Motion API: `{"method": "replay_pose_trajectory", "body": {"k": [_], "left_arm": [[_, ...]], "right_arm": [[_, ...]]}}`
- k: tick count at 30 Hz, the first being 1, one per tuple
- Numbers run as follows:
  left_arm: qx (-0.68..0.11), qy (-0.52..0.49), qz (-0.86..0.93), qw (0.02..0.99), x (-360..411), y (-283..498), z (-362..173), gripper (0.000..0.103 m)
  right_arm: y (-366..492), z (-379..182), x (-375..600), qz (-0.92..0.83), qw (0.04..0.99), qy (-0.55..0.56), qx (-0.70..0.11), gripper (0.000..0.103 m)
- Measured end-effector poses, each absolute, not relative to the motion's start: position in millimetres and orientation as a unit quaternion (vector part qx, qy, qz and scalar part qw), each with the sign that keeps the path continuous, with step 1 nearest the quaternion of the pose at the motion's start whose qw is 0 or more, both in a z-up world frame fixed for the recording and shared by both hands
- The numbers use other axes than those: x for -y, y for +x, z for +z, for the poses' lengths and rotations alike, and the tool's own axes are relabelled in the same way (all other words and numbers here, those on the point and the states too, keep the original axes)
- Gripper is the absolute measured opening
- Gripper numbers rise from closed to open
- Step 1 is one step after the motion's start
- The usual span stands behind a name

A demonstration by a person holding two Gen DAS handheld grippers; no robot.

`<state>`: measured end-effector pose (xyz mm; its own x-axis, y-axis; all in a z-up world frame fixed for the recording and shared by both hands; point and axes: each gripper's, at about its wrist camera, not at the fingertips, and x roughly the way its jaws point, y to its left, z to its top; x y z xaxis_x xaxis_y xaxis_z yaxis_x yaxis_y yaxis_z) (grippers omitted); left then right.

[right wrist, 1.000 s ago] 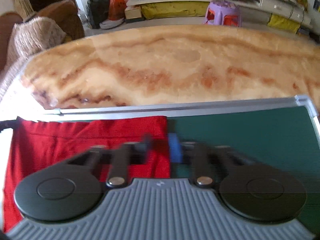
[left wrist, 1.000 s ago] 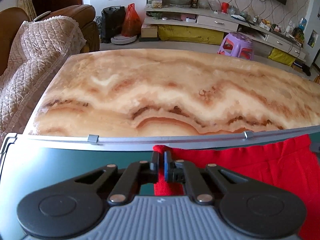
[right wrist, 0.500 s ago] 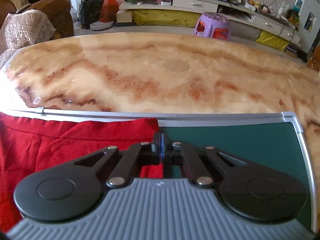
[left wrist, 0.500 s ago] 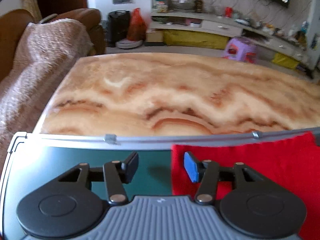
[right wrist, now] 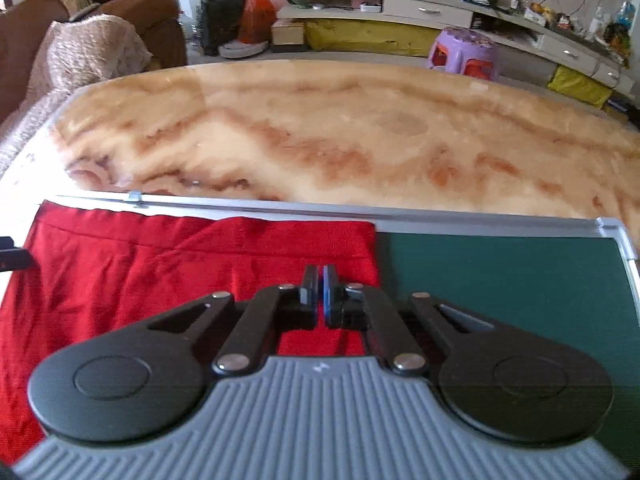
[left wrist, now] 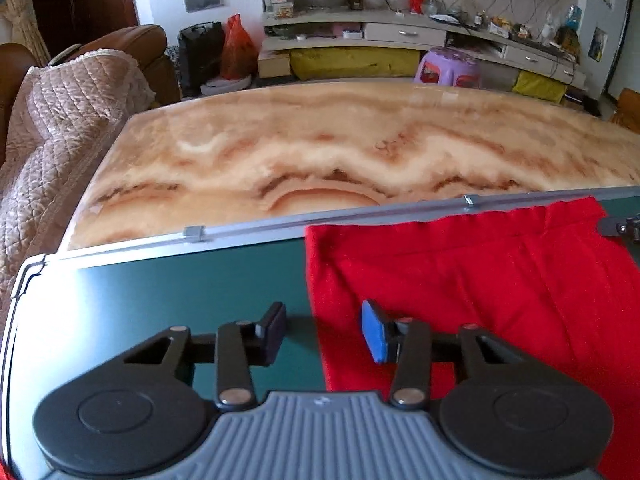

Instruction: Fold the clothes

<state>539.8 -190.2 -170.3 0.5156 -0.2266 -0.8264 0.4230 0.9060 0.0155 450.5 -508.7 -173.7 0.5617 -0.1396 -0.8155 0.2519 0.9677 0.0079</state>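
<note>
Red garment point(left wrist: 480, 272) lies flat on the green board point(left wrist: 180, 292) atop the marble worktop point(left wrist: 320, 140). Left hand-held gripper point(left wrist: 324, 332), jaws just closing slightly, stands released astride the garment's edge. Right hand-held gripper point(right wrist: 320, 292) is clenched over the cloth's corner.

Beyond the board's metal frame point(left wrist: 256, 229) the marble counter point(left wrist: 320, 148) lies bare and passable; on the near side of the frame, green board point(right wrist: 500, 276) is free to the right of the red garment point(right wrist: 160, 264), and to its left point(left wrist: 180, 292)
</note>
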Motion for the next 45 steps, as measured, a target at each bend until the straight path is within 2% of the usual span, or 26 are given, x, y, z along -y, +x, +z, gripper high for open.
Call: {"method": "replay_pose_trajectory", "body": {"k": [7, 10, 13, 18, 26, 31, 32, 35, 37, 41, 45], "left_arm": [[-0.451, 0.116, -0.164, 0.869, 183, 534, -170, 0.048], [-0.453, 0.109, -0.158, 0.871, 181, 537, -169, 0.049], [-0.447, 0.106, -0.153, 0.875, 181, 536, -162, 0.043], [-0.441, 0.075, -0.217, 0.868, 179, 499, -147, 0.044], [-0.436, 0.118, -0.239, 0.859, 187, 446, -167, 0.044], [-0.426, 0.124, -0.228, 0.867, 178, 443, -169, 0.047], [-0.428, 0.119, -0.220, 0.869, 175, 444, -170, 0.054], [-0.433, 0.107, -0.212, 0.870, 171, 447, -169, 0.054], [-0.439, 0.107, -0.203, 0.869, 170, 444, -166, 0.049], [-0.428, 0.085, -0.233, 0.869, 159, 400, -139, 0.047], [-0.431, 0.078, -0.270, 0.857, 147, 329, -130, 0.047]], "right_arm": [[449, -176, 513, -0.145, 0.879, 0.039, -0.452, 0.004], [450, -178, 513, -0.155, 0.879, 0.029, -0.450, 0.009], [447, -174, 518, -0.146, 0.880, 0.054, -0.449, 0.009], [418, -161, 508, -0.075, 0.883, 0.109, -0.451, 0.010], [377, -169, 468, -0.048, 0.871, 0.061, -0.485, 0.009], [364, -170, 474, -0.077, 0.873, 0.043, -0.479, 0.009], [363, -170, 478, -0.081, 0.873, 0.049, -0.479, 0.010], [363, -171, 493, -0.093, 0.872, 0.074, -0.475, 0.010], [359, -169, 492, -0.092, 0.869, 0.082, -0.479, 0.011], [314, -148, 466, -0.046, 0.875, 0.102, -0.471, 0.011], [239, -142, 426, 0.002, 0.872, 0.097, -0.480, 0.026]]}}
